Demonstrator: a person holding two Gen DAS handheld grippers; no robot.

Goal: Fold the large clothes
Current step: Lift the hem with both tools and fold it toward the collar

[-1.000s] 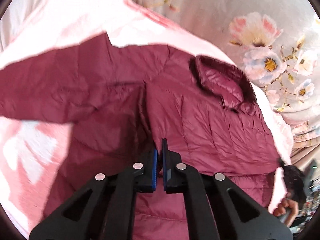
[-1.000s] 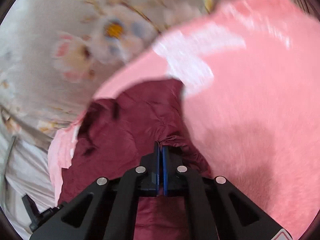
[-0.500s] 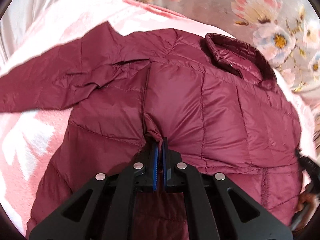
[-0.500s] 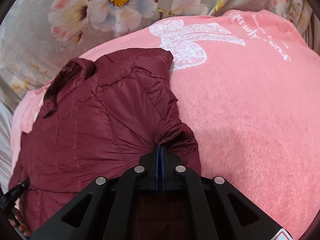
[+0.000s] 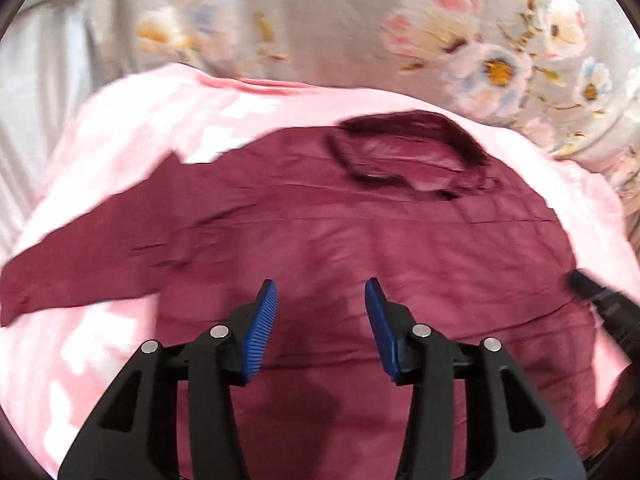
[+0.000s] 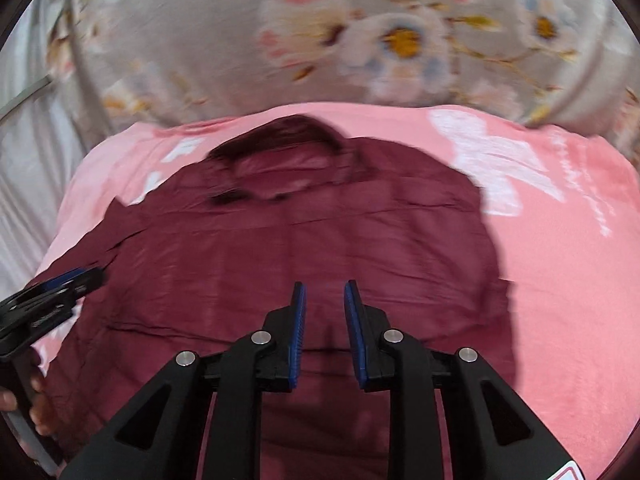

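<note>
Left wrist view showed the maroon quilted jacket [image 5: 360,248] spread flat on a pink blanket [image 5: 132,128], its collar [image 5: 408,152] at the far end and one sleeve [image 5: 80,272] stretched out to the left across the blanket. The jacket's body filled the middle of the picture and ran under the left claw [image 5: 320,300]. That claw's blue-padded fingers [image 5: 264,320] stood apart and were opening, with nothing pinched between them; only the jacket's cloth lay below the gap. At the right edge of the same view the tip of the right claw [image 5: 588,288] showed as a dark blur over the jacket's right side.

From the right wrist view, the jacket [image 6: 300,240] lay the same way, collar [image 6: 280,148] far and body near, on the blanket [image 6: 560,280], which carried a white printed pattern [image 6: 492,168] to the right of the garment. The right claw [image 6: 325,304] hung over the jacket's near middle, its blue pads [image 6: 298,320] a little apart and opening, clamped on nothing. At the left edge the left claw [image 6: 76,280] reached over the jacket's left shoulder seam, with a person's fingers [image 6: 36,404] on its handle below. Beyond the blanket, on the far side, lay a grey bedsheet with pale flowers [image 6: 400,36]. Both views were blurred.
</note>
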